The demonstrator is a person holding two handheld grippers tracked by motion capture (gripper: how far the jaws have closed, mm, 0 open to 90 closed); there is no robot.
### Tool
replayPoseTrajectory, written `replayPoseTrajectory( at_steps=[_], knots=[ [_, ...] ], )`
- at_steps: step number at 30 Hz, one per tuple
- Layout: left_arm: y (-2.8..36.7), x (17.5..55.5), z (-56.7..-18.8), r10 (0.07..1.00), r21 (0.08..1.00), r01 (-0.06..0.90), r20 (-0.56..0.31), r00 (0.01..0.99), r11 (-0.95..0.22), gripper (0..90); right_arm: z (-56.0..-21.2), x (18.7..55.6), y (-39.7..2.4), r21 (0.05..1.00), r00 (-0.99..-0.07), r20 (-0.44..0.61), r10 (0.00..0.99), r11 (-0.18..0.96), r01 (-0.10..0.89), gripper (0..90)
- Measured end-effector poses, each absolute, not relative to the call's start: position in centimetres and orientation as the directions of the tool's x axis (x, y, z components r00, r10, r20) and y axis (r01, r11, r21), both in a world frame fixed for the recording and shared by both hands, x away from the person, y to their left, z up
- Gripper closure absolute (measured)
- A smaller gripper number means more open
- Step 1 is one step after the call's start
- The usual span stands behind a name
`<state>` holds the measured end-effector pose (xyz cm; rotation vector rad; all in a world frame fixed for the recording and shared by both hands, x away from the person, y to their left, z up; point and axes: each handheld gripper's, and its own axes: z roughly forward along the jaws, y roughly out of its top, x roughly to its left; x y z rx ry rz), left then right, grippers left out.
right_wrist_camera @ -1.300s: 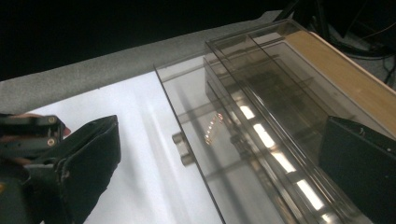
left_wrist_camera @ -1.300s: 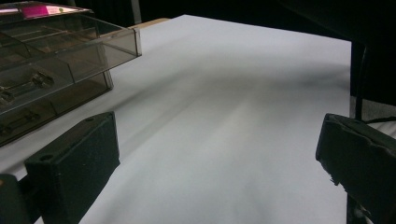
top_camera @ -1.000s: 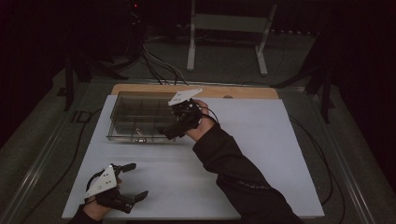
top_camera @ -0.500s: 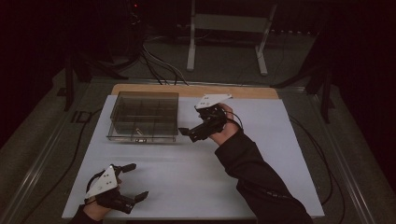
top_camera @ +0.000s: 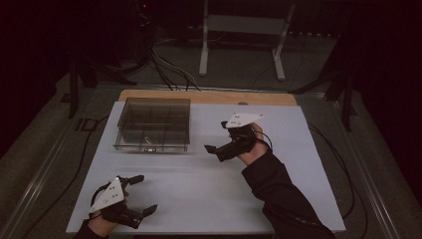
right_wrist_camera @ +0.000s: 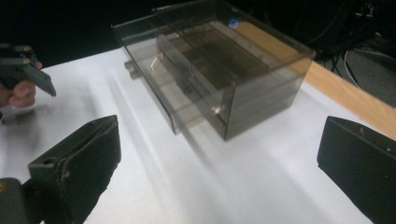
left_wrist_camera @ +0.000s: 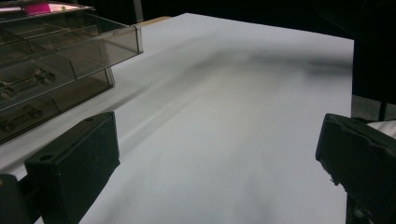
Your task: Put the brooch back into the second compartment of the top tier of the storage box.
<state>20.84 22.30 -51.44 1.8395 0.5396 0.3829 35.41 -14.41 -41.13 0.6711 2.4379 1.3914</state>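
Thing in hand: a smoky clear drawer box (top_camera: 153, 124), standing on the white worktop (top_camera: 209, 184) toward 11 o'clock from its middle, near the wooden far edge.
Box axis: long side runs 9 to 3 o'clock; the drawer fronts face 6 o'clock, toward the person. Small metal parts lie in its compartments (left_wrist_camera: 28, 81).
Right tongs (top_camera: 219, 149): released, jaws spread wide and holding nothing, just off the box's right side at about 3 o'clock, pointing toward 9 o'clock.
Left tongs (top_camera: 142, 196): released and idle, near the worktop's front left corner, well apart from the box.
Doing it well: I judge that a drawer wants a square, level approach to its front pull, closing gently, with the left tongs steadying the box.
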Motion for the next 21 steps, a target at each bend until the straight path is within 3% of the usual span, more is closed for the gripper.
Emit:
replayPoseTrajectory(
  at_steps=[11,21],
  knots=[
    [22.2,20.9,-51.5,0.537,0.944,0.177,0.0,0.843,-0.278,0.6,-46.4,33.6,-18.1,0.837,-0.842,0.087,0.532,0.42,0.351,0.0],
    [22.2,20.9,-51.6,0.539,0.944,0.179,-0.001,0.842,-0.278,0.6,-48.4,31.7,-20.8,0.832,-0.825,0.08,0.559,0.418,0.364,0.0]
  ],
)
